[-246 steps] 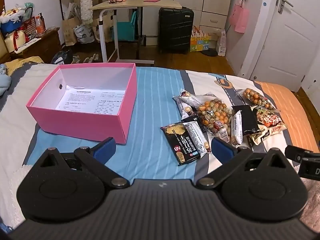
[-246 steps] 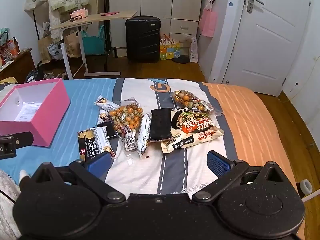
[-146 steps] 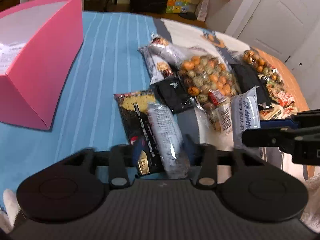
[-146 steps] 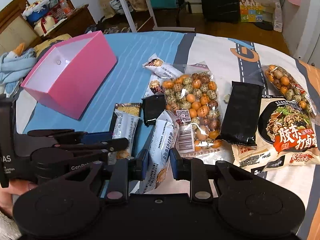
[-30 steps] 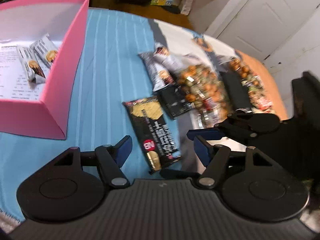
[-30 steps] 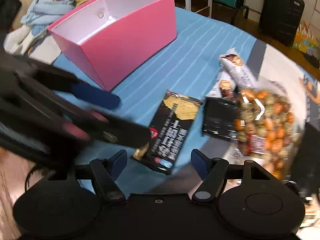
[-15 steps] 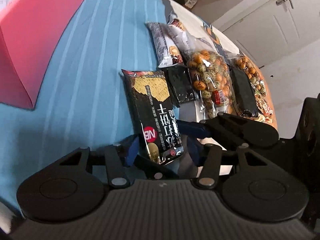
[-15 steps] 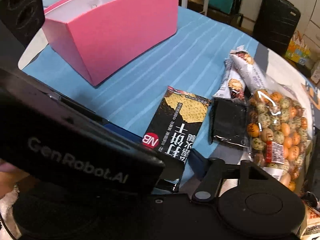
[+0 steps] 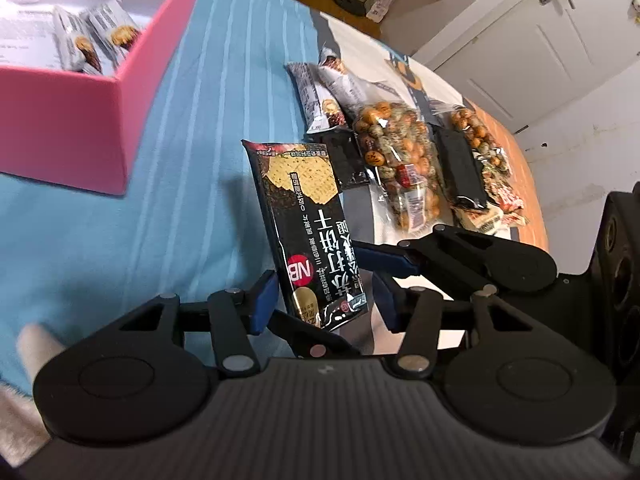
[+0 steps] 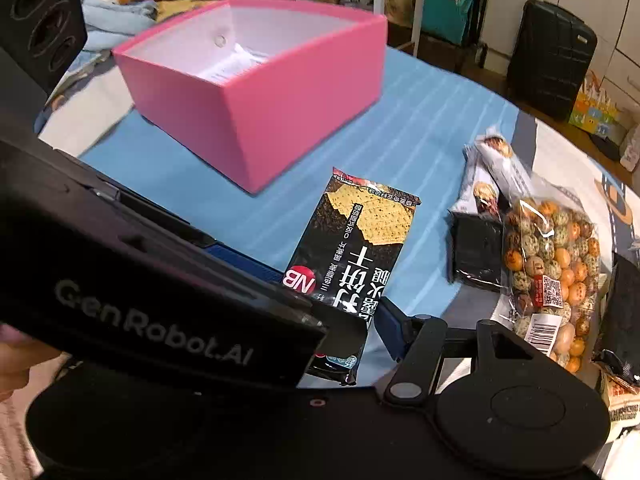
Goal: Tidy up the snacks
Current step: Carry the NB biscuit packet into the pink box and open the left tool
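A black cracker packet (image 9: pixel 308 208) (image 10: pixel 356 248) is on the blue striped bedspread, its near end between both grippers. My left gripper (image 9: pixel 324 304) is shut on that end, a blue pad against each long edge. My right gripper (image 10: pixel 320 320) reaches in from the right; its fingers (image 9: pixel 384 258) clamp the same end. In the right wrist view the left gripper's body hides one of its fingers. The pink box (image 9: pixel 80 120) (image 10: pixel 280 120) stands to the left with two grey snack bars (image 9: pixel 96 40) inside.
Right of the packet lie two grey bars (image 9: pixel 320 96), a small black pack (image 10: pixel 476 252), a clear bag of coated nuts (image 10: pixel 548 264) and more packets. A person's hand (image 10: pixel 16 352) shows at the left edge. A black suitcase (image 10: pixel 552 60) stands on the floor beyond.
A second ago both grippers stood wider above the flat packet; they have since closed on its near end. Over the last half second both have shifted toward the pink box, whose inside shows again.
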